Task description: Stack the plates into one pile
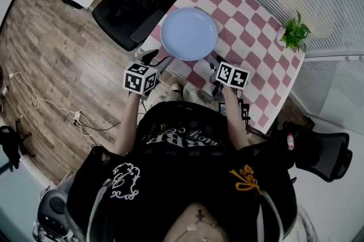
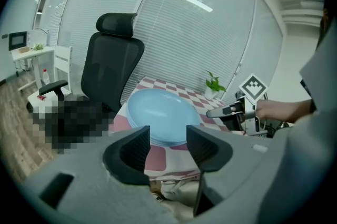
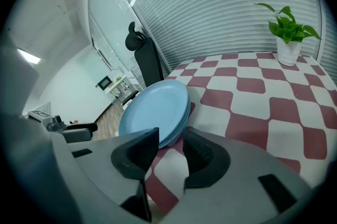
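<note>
Right tool (image 3: 169,138) near round pale-blue plate pile (image 3: 155,107)

Lit bright and even, light strips (image 2: 194,1) glaring up top; barely any shadows. Bent hard by fisheye, vignetted black at corners in both gripper views. Went soft up close.

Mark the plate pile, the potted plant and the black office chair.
plate pile (image 1: 189,34), head view, middle of the top plate
potted plant (image 3: 287,29), right gripper view, on the leaves
office chair (image 2: 111,67), left gripper view, on the backrest
</note>
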### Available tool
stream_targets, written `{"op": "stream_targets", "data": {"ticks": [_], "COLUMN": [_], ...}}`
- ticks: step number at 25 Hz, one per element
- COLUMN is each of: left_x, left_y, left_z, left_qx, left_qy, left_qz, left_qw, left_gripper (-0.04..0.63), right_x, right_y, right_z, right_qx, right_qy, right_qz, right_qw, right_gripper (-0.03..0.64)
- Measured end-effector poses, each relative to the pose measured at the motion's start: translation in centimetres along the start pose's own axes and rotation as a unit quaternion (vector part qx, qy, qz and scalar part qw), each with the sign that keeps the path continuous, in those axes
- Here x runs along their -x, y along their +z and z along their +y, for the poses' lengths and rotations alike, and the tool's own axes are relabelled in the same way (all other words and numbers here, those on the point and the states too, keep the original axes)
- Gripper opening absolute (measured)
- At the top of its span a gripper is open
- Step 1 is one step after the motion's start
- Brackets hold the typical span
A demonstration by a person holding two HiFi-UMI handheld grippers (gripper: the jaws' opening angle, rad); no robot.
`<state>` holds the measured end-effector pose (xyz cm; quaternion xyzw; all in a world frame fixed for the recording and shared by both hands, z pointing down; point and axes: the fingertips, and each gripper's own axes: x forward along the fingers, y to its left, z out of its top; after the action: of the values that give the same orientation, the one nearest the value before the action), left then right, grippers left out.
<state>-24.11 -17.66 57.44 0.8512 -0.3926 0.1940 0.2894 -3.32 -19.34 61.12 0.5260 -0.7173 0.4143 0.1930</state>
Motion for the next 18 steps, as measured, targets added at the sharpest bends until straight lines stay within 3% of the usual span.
{"op": "stream_targets", "data": {"ticks": [4, 8, 18], "left_x": [0.4, 0.0, 0.9], "left_y": [0.4, 0.5, 1.5], "left_z": [-2.7, -4.8, -9.8], "left_qx": [-0.031, -0.063, -0.083], "left_qy": [-0.038, -0.060, -0.104], "left_qz": [-0.014, -0.018, -0.050], "left_qw": [0.9987, 0.9961, 0.9899], "left_gripper": [0.222, 0.222, 0.183], "right_x": [1.7, 3.1, 5.5], "right_y": [-0.4, -0.6, -0.7], "right_z": [0.5, 2.1, 5.6], "right_qx": [-0.004, 0.025, 0.067], "right_qy": [0.000, 0.016, 0.059], "right_qz": [-0.023, -0.035, -0.049], "right_qw": [1.000, 0.999, 0.995], "right_gripper": [0.115, 0.115, 0.095]}}
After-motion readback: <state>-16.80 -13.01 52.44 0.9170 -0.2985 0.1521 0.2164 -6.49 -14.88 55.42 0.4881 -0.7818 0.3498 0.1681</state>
